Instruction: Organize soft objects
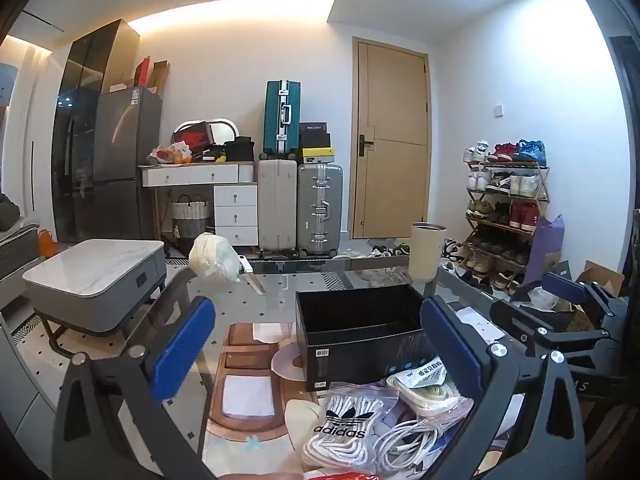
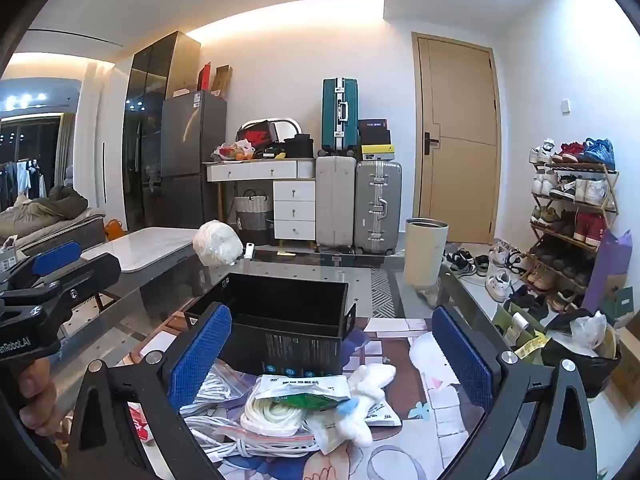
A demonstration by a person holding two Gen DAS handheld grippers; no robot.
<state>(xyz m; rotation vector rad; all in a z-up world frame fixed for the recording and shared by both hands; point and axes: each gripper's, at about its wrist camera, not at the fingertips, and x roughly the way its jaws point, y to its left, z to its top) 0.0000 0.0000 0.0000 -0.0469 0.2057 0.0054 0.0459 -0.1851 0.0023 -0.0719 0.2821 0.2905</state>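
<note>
Both grippers hover with jaws spread wide and nothing between them — the left gripper (image 1: 316, 352) above the adidas lace bag (image 1: 344, 428), the right gripper (image 2: 332, 360) above the heap of bagged cords (image 2: 272, 412) and a small white plush toy (image 2: 364, 400). All of it lies on the glass table (image 2: 384, 280), just in front of the empty black box (image 2: 280, 328). A good pick would likely take one item at a time — pinching a bag at its bunched middle, lifting clear of the neighbours, then releasing low inside the box.
</note>
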